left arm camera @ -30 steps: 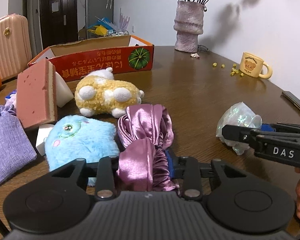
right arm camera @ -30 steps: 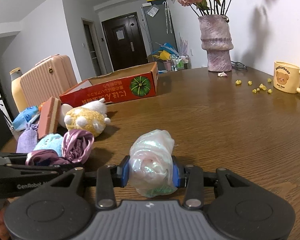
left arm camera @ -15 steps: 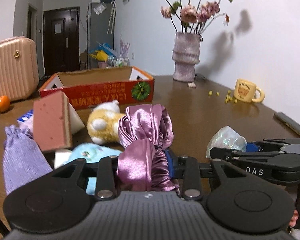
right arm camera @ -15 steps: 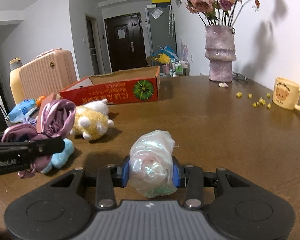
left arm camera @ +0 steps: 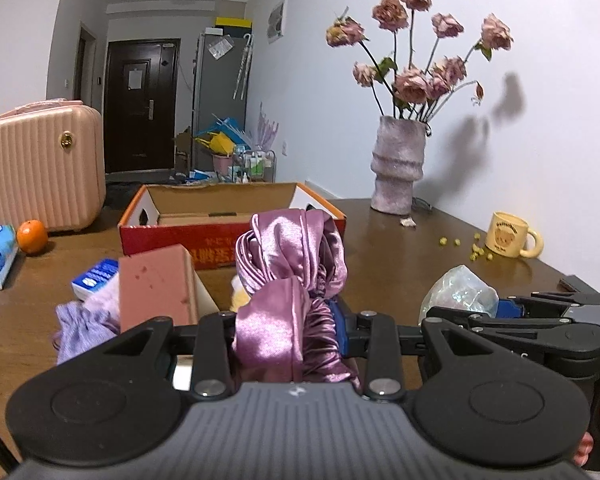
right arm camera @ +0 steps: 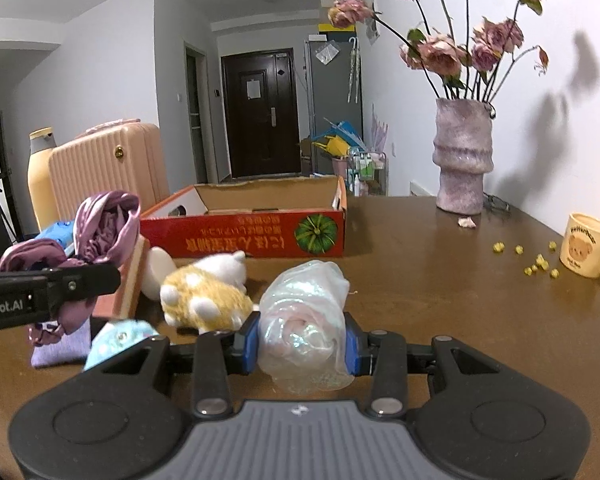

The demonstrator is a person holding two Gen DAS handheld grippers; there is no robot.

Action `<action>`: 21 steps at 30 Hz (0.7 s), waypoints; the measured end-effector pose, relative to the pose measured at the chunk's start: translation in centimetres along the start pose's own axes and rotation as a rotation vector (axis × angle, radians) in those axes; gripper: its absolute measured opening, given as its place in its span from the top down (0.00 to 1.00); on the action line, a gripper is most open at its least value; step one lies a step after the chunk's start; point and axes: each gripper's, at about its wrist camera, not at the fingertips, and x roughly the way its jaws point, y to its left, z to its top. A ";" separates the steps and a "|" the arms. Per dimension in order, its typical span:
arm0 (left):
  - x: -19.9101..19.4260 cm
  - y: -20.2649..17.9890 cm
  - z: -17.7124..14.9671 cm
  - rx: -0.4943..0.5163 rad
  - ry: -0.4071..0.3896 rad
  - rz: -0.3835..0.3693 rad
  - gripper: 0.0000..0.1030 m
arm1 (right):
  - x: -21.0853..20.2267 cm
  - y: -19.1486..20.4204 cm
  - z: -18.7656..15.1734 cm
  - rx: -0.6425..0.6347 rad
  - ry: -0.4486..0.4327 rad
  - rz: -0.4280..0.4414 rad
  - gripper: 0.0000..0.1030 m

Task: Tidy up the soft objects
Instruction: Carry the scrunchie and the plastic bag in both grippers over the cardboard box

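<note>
Both grippers level, loads clamped.

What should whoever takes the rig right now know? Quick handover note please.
Left gripper: shut on the purple satin scrunchie, lifted off the table.
Right gripper: shut on the iridescent pouch, also off the table.
Cardboard box: open, straight ahead, nothing visible inside.
On the table to the left: yellow plush, blue plush, lilac pouch, pink sponge.
Done: two items picked up.
Left: probably drop both in the box, then collect the rest.
</note>
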 end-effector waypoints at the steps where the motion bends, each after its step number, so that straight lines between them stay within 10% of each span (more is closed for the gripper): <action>1: 0.0 0.3 0.2 -0.002 -0.004 0.001 0.67 | 0.2 0.2 0.3 -0.001 -0.004 0.000 0.62; 21: 3.0 5.2 5.5 -0.056 -0.091 0.033 0.66 | 6.3 3.7 5.8 0.004 -0.102 -0.002 0.62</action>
